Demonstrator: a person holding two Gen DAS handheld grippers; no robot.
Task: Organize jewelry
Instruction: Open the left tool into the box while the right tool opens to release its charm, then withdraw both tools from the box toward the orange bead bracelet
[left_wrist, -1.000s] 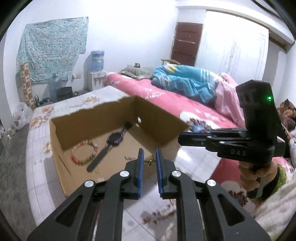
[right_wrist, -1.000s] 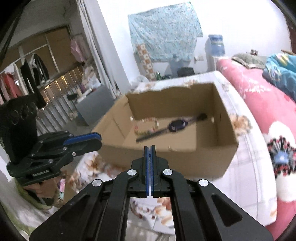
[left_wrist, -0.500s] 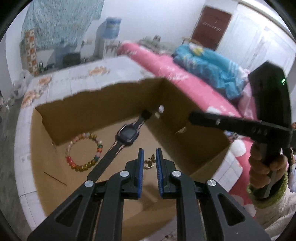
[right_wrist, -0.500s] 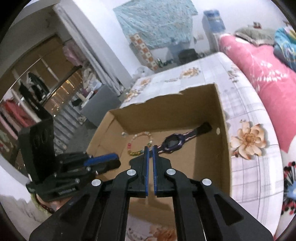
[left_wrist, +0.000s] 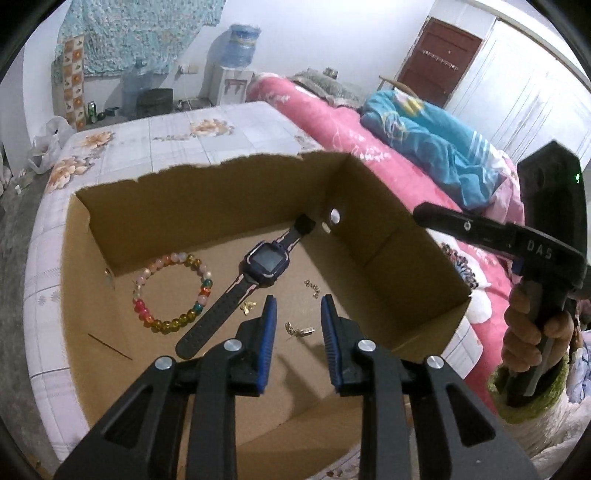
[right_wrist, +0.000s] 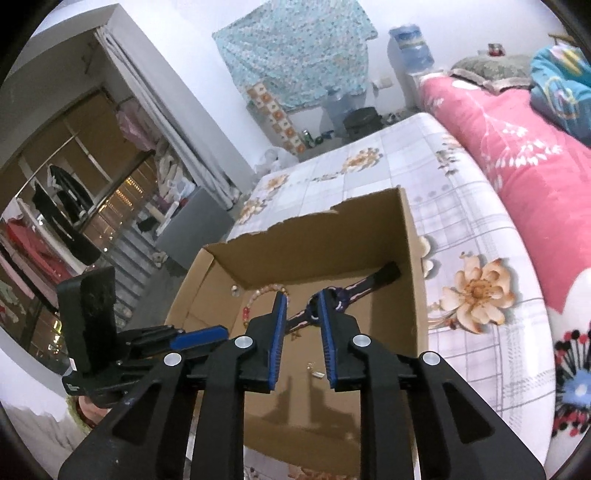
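Note:
An open cardboard box (left_wrist: 406, 236) (right_wrist: 413, 258) sits on a floral-sheeted bed. Inside lie a dark watch (left_wrist: 258, 273) (right_wrist: 354, 291), a coloured bead bracelet (left_wrist: 173, 291) (right_wrist: 255, 299) and small gold pieces (left_wrist: 299, 329) (left_wrist: 248, 306) (left_wrist: 312, 287) (right_wrist: 317, 372). My left gripper (left_wrist: 297, 314) is open and empty above the box floor, over one gold piece. My right gripper (right_wrist: 302, 306) is open and empty above the box's near side. It shows in the left wrist view (left_wrist: 480, 229) over the box's right wall.
A pink bed (left_wrist: 369, 136) with a blue blanket (left_wrist: 436, 147) lies to the right of the box. A water dispenser (left_wrist: 236, 70) and clutter stand by the far wall. A grey box (right_wrist: 192, 229) and a wardrobe (right_wrist: 74, 177) are on the left.
Both grippers have opened their jaws and moved forward over the box. A gold piece that was between the left fingers now lies on the box floor.

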